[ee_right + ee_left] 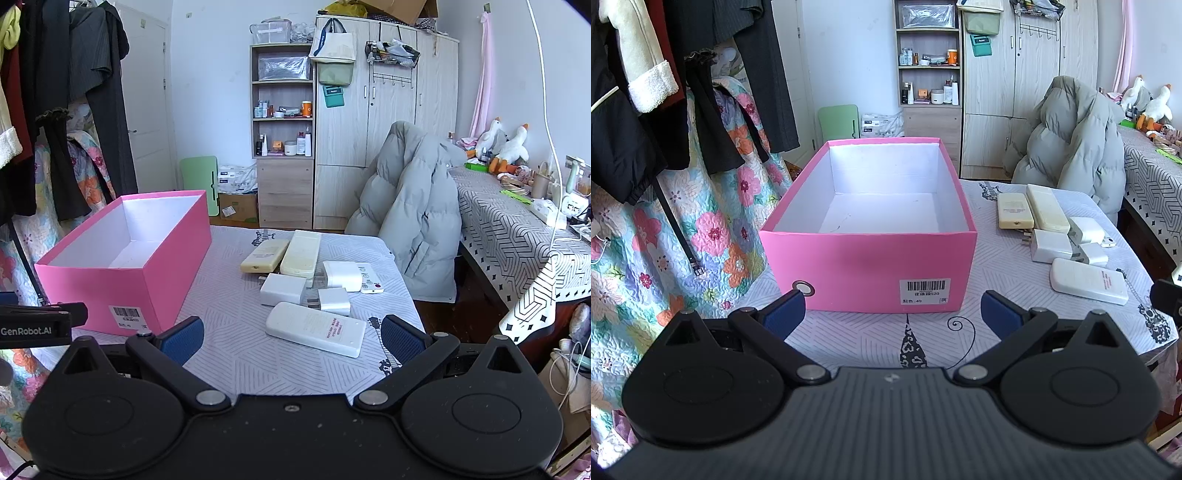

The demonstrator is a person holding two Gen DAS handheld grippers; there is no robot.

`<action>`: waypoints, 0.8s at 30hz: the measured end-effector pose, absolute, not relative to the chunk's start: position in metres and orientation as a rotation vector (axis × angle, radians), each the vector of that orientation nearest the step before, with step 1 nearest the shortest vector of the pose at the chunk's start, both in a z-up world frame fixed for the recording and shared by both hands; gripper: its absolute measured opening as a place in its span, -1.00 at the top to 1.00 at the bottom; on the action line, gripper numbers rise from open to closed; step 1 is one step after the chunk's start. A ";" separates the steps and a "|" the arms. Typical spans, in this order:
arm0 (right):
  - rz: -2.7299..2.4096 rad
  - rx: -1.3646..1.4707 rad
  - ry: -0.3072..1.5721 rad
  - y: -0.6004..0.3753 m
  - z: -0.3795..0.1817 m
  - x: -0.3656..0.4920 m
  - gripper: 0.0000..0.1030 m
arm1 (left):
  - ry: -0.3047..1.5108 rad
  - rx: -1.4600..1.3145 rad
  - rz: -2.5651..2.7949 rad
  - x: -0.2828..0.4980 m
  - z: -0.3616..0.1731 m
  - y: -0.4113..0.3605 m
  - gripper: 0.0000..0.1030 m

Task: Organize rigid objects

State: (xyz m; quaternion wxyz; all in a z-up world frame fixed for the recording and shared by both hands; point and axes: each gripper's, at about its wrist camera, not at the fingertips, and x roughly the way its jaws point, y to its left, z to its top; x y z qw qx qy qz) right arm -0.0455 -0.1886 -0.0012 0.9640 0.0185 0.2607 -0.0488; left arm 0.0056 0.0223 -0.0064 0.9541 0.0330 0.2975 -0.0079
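Note:
An open pink box (868,264) with a white, empty inside stands on the table; it shows at the left in the right wrist view (162,273). To its right lies a cluster of rigid items: a white remote (316,328) (1087,280) nearest, white chargers (282,290) (1051,245), and two yellowed remotes (301,253) (1047,206) farther back. My left gripper (892,314) is open and empty, just before the box's front wall. My right gripper (291,339) is open and empty, with the white remote just ahead between its fingers.
The table (229,332) has a patterned white cloth. A grey puffer jacket (410,218) hangs over a chair behind it. Clothes (646,110) hang at the left. A second table (509,229) with clutter stands to the right. A shelf and wardrobe (343,147) line the back wall.

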 end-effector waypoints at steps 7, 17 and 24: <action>-0.099 0.071 0.534 -0.190 -0.005 -0.042 -1.00 | 0.604 0.079 -0.039 0.005 -0.005 0.022 -1.00; -0.070 0.059 0.528 -0.185 0.007 -0.037 -1.00 | 0.592 0.111 -0.107 0.007 0.015 0.033 -0.99; 0.112 0.008 0.522 -0.174 0.032 -0.024 -1.00 | 0.579 0.085 -0.206 0.011 0.046 0.051 -0.97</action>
